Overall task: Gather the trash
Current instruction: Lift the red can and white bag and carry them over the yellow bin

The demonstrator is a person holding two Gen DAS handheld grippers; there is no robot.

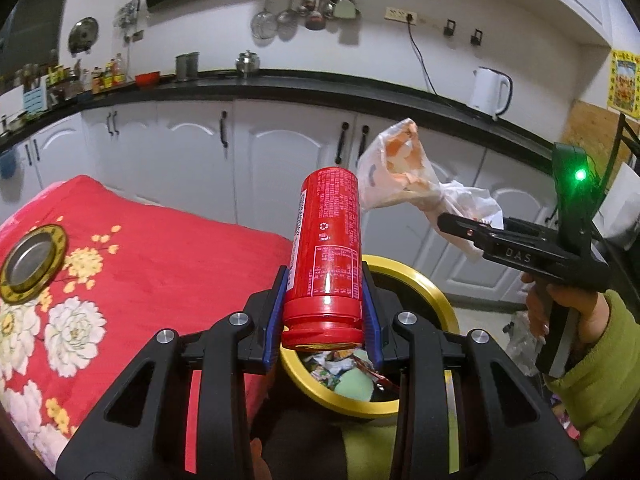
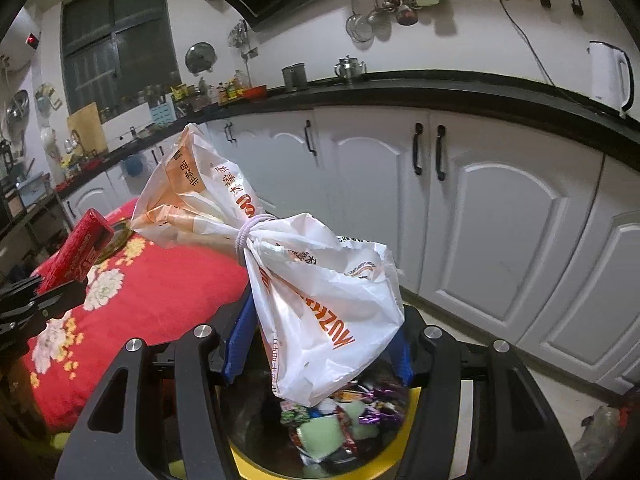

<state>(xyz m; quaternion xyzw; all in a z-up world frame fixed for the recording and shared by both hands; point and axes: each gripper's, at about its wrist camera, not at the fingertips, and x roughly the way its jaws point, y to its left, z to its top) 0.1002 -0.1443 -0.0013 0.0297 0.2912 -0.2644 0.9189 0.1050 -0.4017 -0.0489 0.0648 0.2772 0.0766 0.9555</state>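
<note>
At the frame's centre, the left gripper (image 1: 326, 312) clamps a red can (image 1: 326, 256) above the yellow-rimmed bin (image 1: 436, 292). The right gripper (image 2: 320, 344) grips a tied plastic bag (image 2: 320, 300) over the same bin.

The right gripper (image 1: 460, 226) carries the raised letters "DAS" on its black body. The red can (image 1: 326, 248) shows a recycling symbol amid unreadable small print. The plastic bag (image 2: 320, 300) bears orange lettering, upside down, too creased to read.

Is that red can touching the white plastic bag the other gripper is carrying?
Apart. The left wrist view shows white cabinet door between the red can and the plastic bag; the right wrist view shows them far apart.
</note>
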